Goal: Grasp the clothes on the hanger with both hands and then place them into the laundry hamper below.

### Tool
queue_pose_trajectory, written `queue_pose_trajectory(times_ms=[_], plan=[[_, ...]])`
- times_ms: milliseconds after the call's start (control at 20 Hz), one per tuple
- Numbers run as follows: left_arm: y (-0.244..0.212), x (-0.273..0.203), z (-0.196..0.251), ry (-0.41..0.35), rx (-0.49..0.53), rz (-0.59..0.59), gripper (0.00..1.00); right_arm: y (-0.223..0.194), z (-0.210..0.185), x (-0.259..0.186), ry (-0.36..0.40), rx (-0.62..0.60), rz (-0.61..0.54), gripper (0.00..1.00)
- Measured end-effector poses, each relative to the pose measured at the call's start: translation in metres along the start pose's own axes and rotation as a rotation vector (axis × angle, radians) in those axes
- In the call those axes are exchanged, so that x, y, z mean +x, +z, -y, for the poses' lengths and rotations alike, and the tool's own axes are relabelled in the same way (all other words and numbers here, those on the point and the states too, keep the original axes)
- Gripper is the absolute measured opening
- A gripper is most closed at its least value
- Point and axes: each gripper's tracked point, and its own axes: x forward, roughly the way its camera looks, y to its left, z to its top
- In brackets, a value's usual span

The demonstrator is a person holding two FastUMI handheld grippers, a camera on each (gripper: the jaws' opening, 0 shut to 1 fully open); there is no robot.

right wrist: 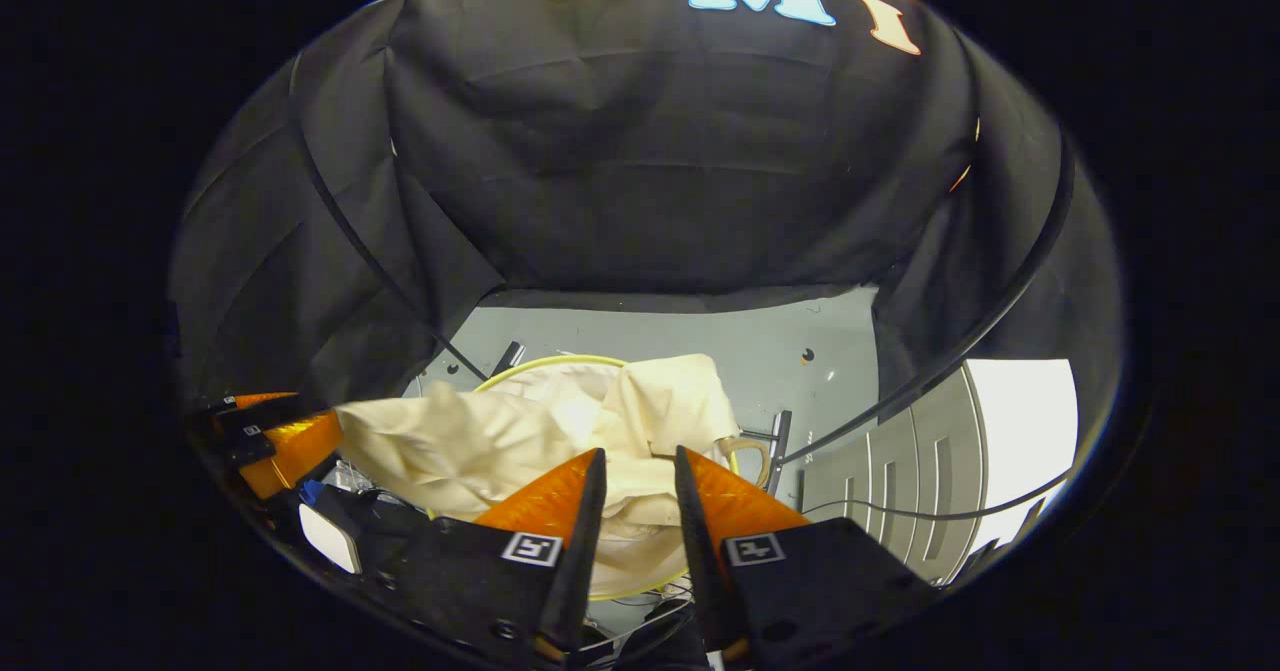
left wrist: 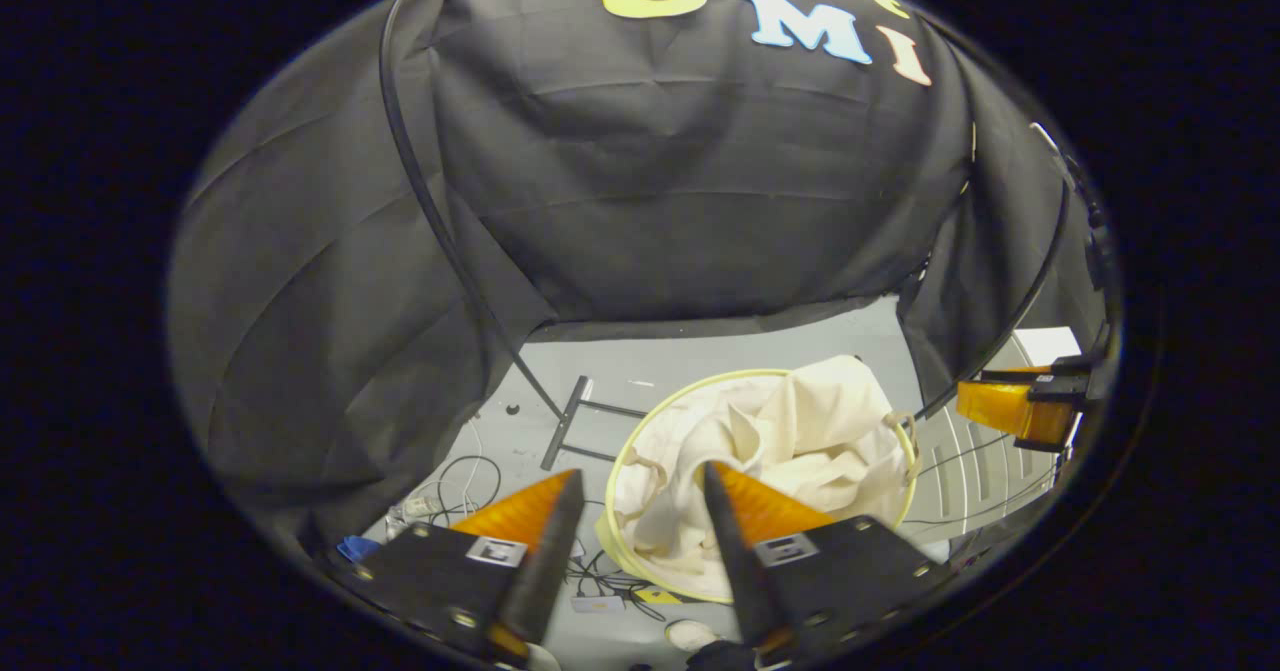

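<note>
A cream garment lies crumpled in a round laundry hamper with a yellow rim on the grey floor. In the left gripper view my left gripper hovers above the hamper's near left side, open, nothing between its fingers. The right gripper shows at the far right, above the hamper's edge. In the right gripper view the garment bulges over the hamper rim and reaches toward the left gripper. My right gripper hangs above the cloth with a narrow gap, holding nothing.
A black rack foot and its slanted pole stand left of the hamper. Loose cables lie on the floor at the near left. A pale slatted panel sits to the right. Black cloth walls close in on all sides.
</note>
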Motion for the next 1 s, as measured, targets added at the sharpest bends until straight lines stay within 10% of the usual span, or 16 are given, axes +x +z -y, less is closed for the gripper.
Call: queue_pose_trajectory(times_ms=[100, 300, 1000], plan=[[0.009, -0.006, -0.005, 0.005, 0.014, 0.024, 0.95, 0.006, -0.002, -0.007, -0.003, 0.006, 0.024, 0.66], [0.029, -0.024, -0.008, -0.009, 0.028, 0.085, 0.96, 0.023, -0.004, -0.036, -0.027, 0.009, 0.1, 0.99], [0.184, -0.243, 0.0, -0.026, 0.035, 0.573, 0.96, 0.138, 0.022, -0.257, -0.07, -0.053, 0.624, 0.97]])
